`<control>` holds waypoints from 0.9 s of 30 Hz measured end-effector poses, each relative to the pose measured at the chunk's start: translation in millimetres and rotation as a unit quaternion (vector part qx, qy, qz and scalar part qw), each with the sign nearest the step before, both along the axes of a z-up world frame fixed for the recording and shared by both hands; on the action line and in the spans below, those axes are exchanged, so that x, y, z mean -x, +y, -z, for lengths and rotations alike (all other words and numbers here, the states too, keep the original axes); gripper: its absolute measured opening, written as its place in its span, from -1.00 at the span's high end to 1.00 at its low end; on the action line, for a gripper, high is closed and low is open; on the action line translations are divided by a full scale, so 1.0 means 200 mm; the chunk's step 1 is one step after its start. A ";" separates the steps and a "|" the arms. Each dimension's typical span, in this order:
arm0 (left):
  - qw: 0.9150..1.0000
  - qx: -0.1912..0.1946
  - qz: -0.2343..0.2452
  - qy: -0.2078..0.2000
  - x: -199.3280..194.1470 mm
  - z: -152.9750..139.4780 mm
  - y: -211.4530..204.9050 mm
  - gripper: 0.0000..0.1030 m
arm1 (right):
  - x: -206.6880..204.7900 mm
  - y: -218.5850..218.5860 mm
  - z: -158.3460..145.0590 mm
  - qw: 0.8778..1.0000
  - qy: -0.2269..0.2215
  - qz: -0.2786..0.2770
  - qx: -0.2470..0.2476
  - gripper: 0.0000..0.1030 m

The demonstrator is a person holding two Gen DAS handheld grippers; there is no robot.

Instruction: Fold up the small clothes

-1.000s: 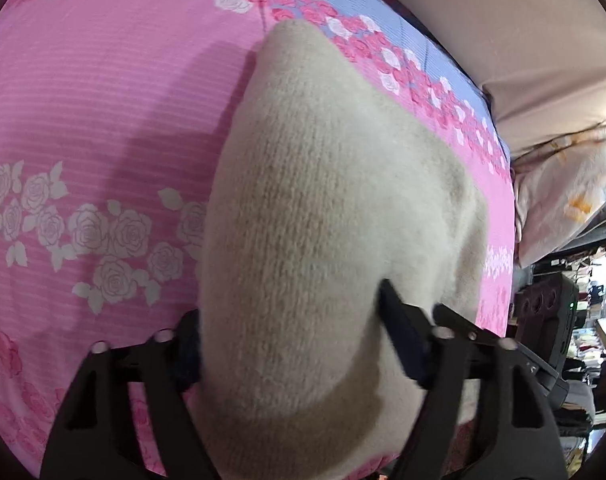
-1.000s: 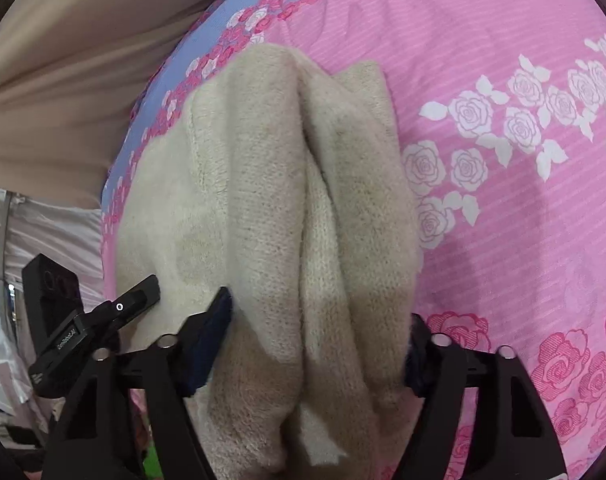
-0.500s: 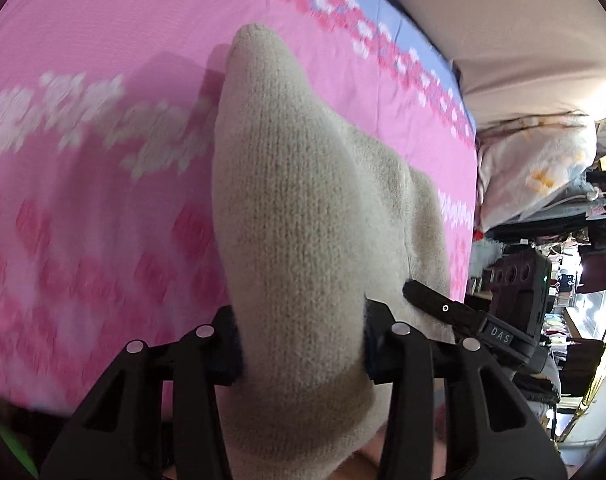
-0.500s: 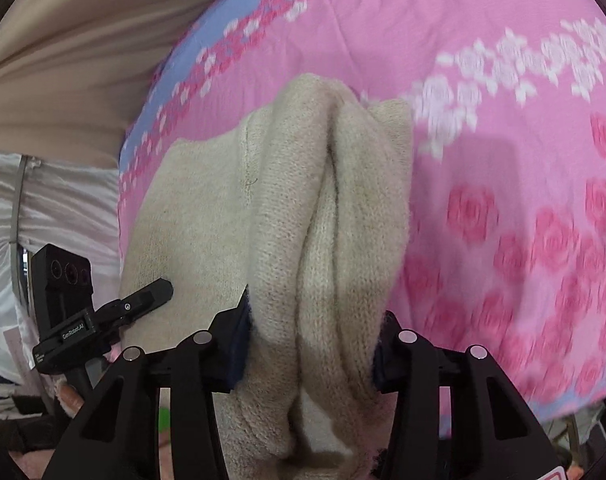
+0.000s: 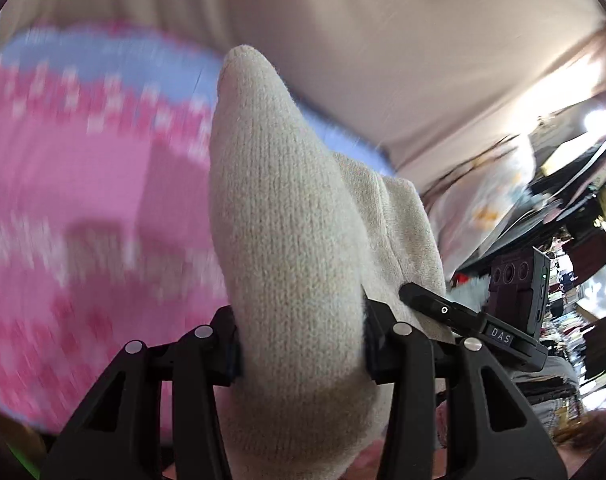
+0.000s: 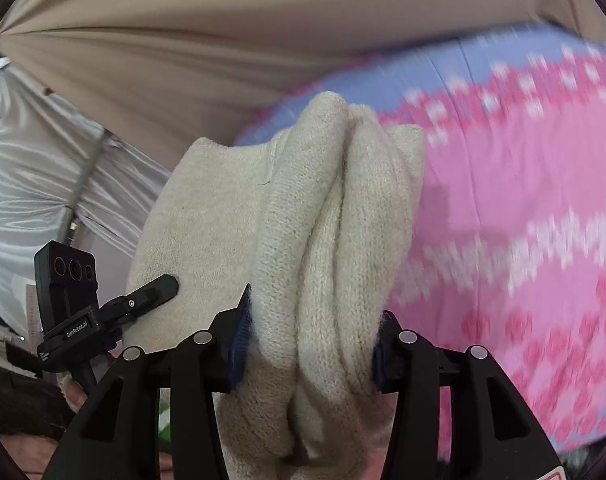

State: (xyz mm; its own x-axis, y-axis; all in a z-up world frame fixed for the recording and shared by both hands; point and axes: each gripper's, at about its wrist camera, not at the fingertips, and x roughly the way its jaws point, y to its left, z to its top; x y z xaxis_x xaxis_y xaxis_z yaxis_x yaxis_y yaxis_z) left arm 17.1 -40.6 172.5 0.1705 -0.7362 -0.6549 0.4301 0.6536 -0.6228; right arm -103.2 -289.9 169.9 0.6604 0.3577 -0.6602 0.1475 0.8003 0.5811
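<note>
A cream knitted garment [image 5: 283, 200] hangs bunched between my two grippers, lifted clear of the pink rose-patterned bed sheet [image 5: 83, 200]. My left gripper [image 5: 303, 340] is shut on one thick fold of it, pads pressing both sides. My right gripper [image 6: 309, 340] is shut on a fold of several layers of the same garment [image 6: 335, 200]. The knit stretches sideways from each gripper to the other. In the left wrist view a black finger [image 5: 427, 302] of the right gripper lies against the cloth. A finger [image 6: 155, 290] of the left one shows in the right wrist view.
The pink sheet [image 6: 523, 200] with a blue border lies below, blurred. A beige curtain [image 5: 383, 40] rises behind the bed, and a silvery curtain [image 6: 31, 180] hangs to one side. A floral pillow [image 5: 483, 200] and cluttered shelves [image 5: 575, 240] stand past the bed's end.
Both grippers closed onto the garment's folds and rose together, lifting it off the sheet. The view tipped up, so the curtain fills the top and the bed dropped away.
</note>
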 end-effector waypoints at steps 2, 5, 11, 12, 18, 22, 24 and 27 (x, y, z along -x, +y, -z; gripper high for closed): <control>0.999 0.017 -0.005 -0.044 -0.05 -0.14 0.01 0.16 | -0.07 0.00 -0.15 0.999 -0.049 -0.006 0.021 0.10; 0.993 0.041 -0.010 -0.107 -0.13 -0.33 0.00 0.15 | -0.19 0.00 -0.35 0.992 -0.114 -0.014 0.047 0.09; 0.977 0.066 -0.027 -0.199 -0.41 -0.58 0.02 0.07 | -0.53 -0.02 -0.53 0.980 -0.180 -0.024 0.078 -0.03; 0.977 0.066 -0.033 -0.201 -0.46 -0.59 0.02 0.05 | -0.61 -0.05 -0.50 0.981 -0.179 -0.026 0.071 -0.06; 0.983 0.009 -0.126 -0.135 -1.06 -0.03 -0.04 -0.77 | -1.18 -0.31 0.22 0.995 -0.060 0.033 0.069 -0.72; 0.979 -0.090 -0.179 0.034 -1.23 0.66 0.04 -0.19 | -1.15 -0.46 0.77 0.993 0.094 0.070 0.023 -0.19; 0.978 -0.071 -0.188 0.049 -1.14 0.77 0.12 -0.21 | -1.05 -0.41 0.78 0.994 0.080 0.062 0.044 -0.19; 0.978 -0.076 -0.191 0.046 -1.04 0.81 0.12 -0.22 | -1.03 -0.34 0.71 0.996 0.053 0.038 0.057 -0.19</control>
State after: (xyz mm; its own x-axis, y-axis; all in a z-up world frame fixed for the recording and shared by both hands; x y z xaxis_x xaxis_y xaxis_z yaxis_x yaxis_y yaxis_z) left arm 225.5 -17.1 9.7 0.3490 -0.5236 -0.7772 0.0824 0.8433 -0.5311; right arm 103.8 -356.9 27.6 0.6066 0.2280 -0.7617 0.2658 0.8447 0.4646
